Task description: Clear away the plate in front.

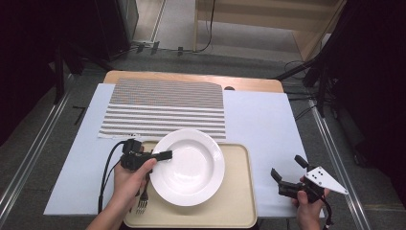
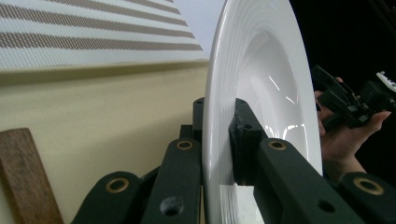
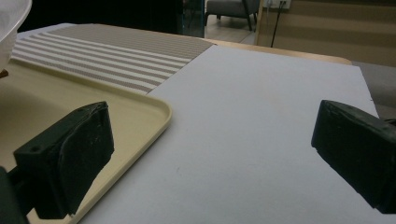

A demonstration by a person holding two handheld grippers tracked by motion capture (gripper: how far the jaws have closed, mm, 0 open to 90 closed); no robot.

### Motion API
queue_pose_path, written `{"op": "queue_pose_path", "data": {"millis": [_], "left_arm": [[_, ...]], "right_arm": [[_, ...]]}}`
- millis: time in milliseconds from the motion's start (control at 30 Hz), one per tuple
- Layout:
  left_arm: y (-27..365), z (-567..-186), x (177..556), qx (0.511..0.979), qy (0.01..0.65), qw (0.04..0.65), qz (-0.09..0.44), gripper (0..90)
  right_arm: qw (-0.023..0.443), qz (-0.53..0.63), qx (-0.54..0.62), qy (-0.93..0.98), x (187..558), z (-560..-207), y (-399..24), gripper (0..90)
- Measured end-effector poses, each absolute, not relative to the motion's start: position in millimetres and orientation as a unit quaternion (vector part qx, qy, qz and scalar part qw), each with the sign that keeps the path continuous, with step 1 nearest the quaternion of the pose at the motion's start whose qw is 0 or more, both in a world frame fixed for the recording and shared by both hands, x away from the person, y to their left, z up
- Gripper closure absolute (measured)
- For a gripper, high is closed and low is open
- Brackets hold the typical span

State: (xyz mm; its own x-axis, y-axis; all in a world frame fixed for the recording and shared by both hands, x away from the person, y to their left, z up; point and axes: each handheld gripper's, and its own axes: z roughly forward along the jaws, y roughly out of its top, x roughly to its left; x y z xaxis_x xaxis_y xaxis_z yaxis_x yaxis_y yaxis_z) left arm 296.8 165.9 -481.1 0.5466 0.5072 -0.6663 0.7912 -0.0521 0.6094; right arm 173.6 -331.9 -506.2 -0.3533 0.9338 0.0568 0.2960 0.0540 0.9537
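A: Where's the plate (image 1: 189,167) rn?

B: On the beige tray (image 1: 239,201), toward the tray's left side and far edge, w/ its far rim reaching just past that edge to the striped mat (image 1: 165,108). In the left gripper view the plate (image 2: 261,93) stands edge-on, rim running up the frame.

A: Left gripper (image 1: 163,155)?

B: Clamped on the plate's left rim. Jaws nearly together, one pad on top of the rim, the other under it; the left gripper view shows the rim pinched btwn them. The left hand (image 1: 129,179) comes in over the tray's left edge.

A: Anything else on the tray?

B: A fork (image 1: 142,205) near the front-left corner, partly under the hand. A brown wooden handle (image 2: 28,172) lies on the tray too.

A: Right gripper (image 1: 287,172)?

B: Off the tray, over the white tabletop sheet (image 1: 258,120) near its front-right corner. Jaws wide apart, nothing btwn them, holding nothing. The right gripper view shows bare sheet (image 3: 261,130) in the gap and the tray's corner (image 3: 154,116) beside one pad.
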Motion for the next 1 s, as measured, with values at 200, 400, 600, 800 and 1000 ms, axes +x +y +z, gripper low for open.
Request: {"op": "queue_pose_path", "data": {"millis": [200,400,600,800,1000], "left_arm": [[160.1,-486.9,297.8,0.720,0.450,0.503,-0.160,81.5],[156.7,-491.4,299.7,0.726,0.447,0.492,-0.173,81.4],[155.0,-493.5,300.2,0.735,0.450,0.476,-0.175,81.3],[154.0,-496.8,301.9,0.741,0.458,0.461,-0.171,81.2],[150.8,-500.7,304.7,0.747,0.454,0.454,-0.174,81.1]], "right_arm": [[0.320,0.500,0.473,0.651,173.5,-506.2,-332.4,0.0],[0.320,0.499,0.473,0.652,173.7,-506.5,-332.3,0.0],[0.320,0.499,0.477,0.649,174.1,-506.9,-332.9,0.0],[0.322,0.498,0.474,0.651,174.2,-506.9,-332.4,0.0],[0.322,0.498,0.476,0.650,174.2,-506.9,-332.9,0.0]]}}
